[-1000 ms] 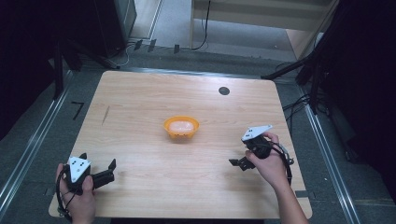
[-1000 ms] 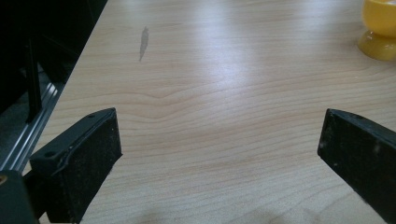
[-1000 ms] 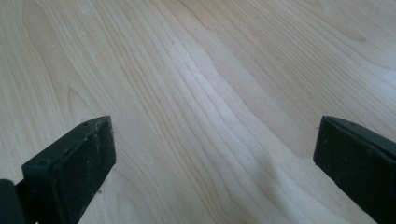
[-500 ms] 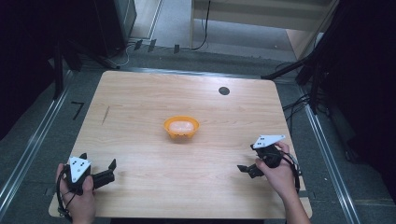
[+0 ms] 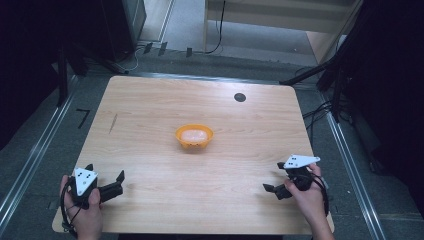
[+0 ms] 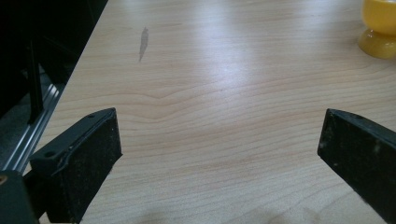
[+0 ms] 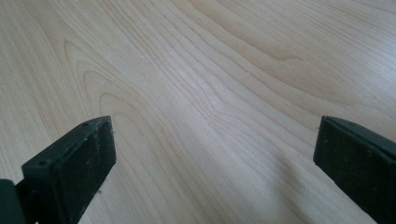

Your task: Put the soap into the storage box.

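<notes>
An orange bowl [image 5: 194, 136] stands at the middle of the wooden table [image 5: 150, 105], with something pale pink inside it. The left gripper [image 5: 106, 171] rests near the front left corner, held by a hand, jaws wide open and holding nothing. In the left gripper view its jaws [image 6: 219, 154] frame bare wood, and the bowl [image 6: 380, 28] sits far off at the upper right. Near the front right edge, the right gripper [image 5: 273, 176] is also open and holds nothing. The right gripper view has its jaws [image 7: 215, 158] spread wide over bare wood.
A small black round spot [image 5: 240, 97] lies on the far part of the table. A thin dark mark [image 5: 114, 123] streaks the wood at the left, also visible as a smudge [image 6: 143, 42]. Metal rails and dark floor surround the table.
The right gripper has drawn back from beside the bowl toward the front right edge of the table. The left gripper has stayed put.
</notes>
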